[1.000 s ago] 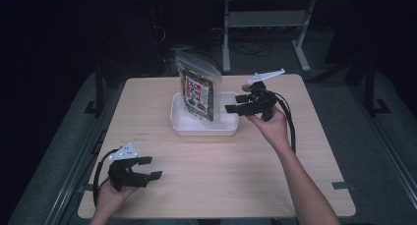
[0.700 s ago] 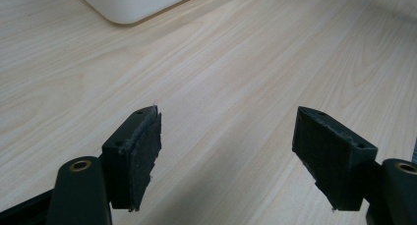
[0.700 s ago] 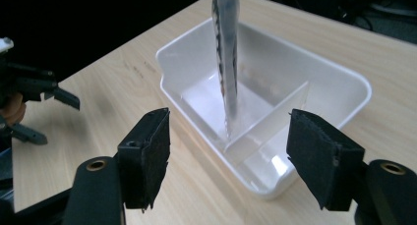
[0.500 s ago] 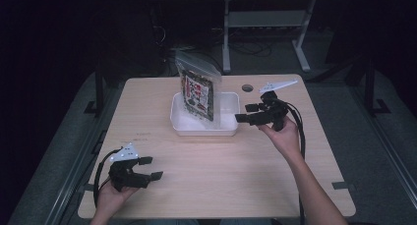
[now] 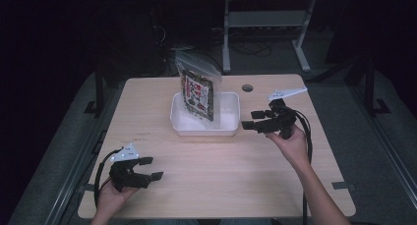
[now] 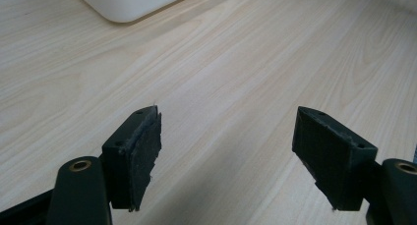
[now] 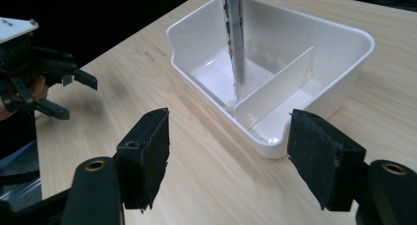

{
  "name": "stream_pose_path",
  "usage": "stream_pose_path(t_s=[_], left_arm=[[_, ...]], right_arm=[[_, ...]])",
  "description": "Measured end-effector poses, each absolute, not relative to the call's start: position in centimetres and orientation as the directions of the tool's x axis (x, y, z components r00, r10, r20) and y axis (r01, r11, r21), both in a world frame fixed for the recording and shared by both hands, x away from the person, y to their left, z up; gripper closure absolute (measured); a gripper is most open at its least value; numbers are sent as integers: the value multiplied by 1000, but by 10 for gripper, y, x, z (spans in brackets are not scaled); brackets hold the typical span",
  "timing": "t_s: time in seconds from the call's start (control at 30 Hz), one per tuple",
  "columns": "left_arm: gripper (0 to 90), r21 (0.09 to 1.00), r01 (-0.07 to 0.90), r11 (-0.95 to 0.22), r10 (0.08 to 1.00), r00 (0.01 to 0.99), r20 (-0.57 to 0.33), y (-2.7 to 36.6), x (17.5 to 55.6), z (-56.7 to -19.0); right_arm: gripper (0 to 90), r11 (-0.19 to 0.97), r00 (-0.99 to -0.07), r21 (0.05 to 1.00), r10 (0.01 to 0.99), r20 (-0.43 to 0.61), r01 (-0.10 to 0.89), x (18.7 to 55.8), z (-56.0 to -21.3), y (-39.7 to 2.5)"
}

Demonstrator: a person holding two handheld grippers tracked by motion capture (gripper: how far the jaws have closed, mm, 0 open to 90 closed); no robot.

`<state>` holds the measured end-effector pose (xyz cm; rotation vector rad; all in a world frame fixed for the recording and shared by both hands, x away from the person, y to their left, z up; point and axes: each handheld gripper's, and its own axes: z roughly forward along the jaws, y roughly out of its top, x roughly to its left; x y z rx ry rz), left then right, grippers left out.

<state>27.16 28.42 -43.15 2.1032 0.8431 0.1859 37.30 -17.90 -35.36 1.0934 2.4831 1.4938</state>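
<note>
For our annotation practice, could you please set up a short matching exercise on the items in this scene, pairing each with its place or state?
Column one:
1. snack pouch
2. white bin
3. left gripper
4. right gripper

Column two:
a. held open just beside the bin's right end
b. stands upright inside the bin
c. split in two by a divider wall
d. held open near the table's front left corner

Right pairs: 1-b, 2-c, 3-d, 4-a
</note>
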Motion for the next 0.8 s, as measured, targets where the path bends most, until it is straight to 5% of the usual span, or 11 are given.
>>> stream_pose_path(t_s=[0.8], left_arm=[[257,752,498,-431,624,767,-150,281,272,-432]], right_arm=[[305,286,-739,764,579,343,579,345,-371,-209]])
